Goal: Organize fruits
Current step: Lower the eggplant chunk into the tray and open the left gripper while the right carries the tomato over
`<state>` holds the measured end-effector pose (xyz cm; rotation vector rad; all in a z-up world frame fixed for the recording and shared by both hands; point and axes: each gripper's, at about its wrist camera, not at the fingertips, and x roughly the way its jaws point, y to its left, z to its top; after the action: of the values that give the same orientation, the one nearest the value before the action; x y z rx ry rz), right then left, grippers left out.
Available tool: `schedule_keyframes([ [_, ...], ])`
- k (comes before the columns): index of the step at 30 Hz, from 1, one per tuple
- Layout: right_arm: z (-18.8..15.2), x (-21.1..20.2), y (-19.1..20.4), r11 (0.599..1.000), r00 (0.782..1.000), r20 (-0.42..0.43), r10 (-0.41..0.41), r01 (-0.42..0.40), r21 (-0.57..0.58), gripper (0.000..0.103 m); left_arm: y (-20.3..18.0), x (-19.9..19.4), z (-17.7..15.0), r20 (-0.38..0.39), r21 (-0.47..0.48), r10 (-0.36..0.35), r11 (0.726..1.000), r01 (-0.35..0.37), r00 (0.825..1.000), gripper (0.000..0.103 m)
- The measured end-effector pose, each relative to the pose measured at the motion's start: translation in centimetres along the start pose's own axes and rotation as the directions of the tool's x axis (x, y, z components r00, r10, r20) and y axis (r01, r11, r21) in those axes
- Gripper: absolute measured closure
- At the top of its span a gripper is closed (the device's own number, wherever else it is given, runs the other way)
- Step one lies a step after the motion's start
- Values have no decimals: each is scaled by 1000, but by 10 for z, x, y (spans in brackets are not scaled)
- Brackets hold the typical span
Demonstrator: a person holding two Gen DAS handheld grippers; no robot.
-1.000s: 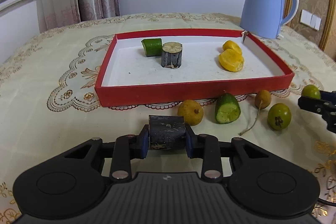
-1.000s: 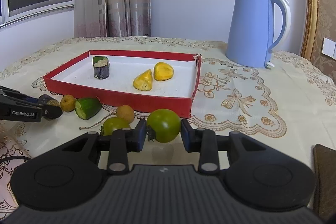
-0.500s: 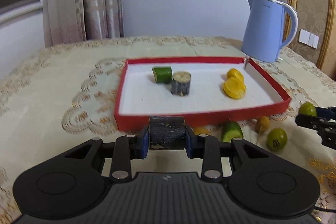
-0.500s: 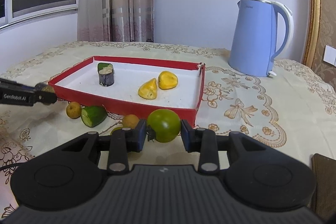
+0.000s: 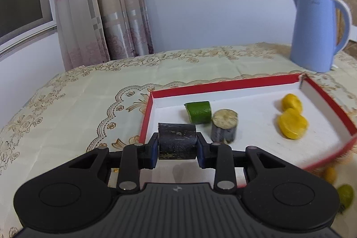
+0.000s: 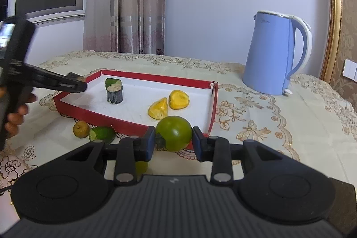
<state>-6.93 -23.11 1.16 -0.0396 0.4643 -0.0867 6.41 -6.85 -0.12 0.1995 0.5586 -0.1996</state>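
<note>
My left gripper (image 5: 177, 144) is shut on a dark cylinder piece (image 5: 177, 140), held above the near left corner of the red tray (image 5: 223, 85). Inside the tray lie a green cucumber piece (image 5: 198, 111), a second dark cylinder (image 5: 224, 125) standing upright, and two yellow fruits (image 5: 292, 123). My right gripper (image 6: 171, 139) is shut on a round green fruit (image 6: 174, 133), held just short of the tray's near wall (image 6: 107, 120). In the right wrist view the left gripper (image 6: 73, 84) reaches over the tray's left corner.
A blue kettle (image 6: 276, 55) stands behind the tray on the right. On the cloth in front of the tray lie a brown-yellow small fruit (image 6: 80, 129) and a green cucumber piece (image 6: 101, 134). A person's hand (image 6: 15, 113) holds the left gripper. Curtains hang behind the table.
My left gripper has risen and moved forward with the dark cylinder, from in front of the tray to over its left corner. The right gripper has lifted slightly with the green fruit.
</note>
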Motion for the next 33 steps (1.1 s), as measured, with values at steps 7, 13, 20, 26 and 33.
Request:
schedule_keyframes([
  [7, 1, 1, 0, 1000, 1000, -3, 0, 0, -1, 70, 0, 25, 7, -39, 7, 23, 1000, -23, 999, 71],
  [13, 2, 2, 2, 1000, 1000, -1, 6, -6, -7, 70, 1, 37, 10, -61, 9, 31, 999, -31, 998, 71],
  [20, 3, 2, 2, 1000, 1000, 0, 4, -4, -8, 70, 2, 46, 8, -83, 2, 44, 999, -44, 996, 71],
  [26, 7, 6, 5, 1000, 1000, -2, 7, -7, -26, 70, -1, 47, 6, -87, 10, 57, 998, -57, 995, 70],
  [33, 20, 18, 5, 999, 1000, 8, 11, -11, -45, 70, 3, 45, 6, -79, -9, 59, 998, -60, 995, 63],
])
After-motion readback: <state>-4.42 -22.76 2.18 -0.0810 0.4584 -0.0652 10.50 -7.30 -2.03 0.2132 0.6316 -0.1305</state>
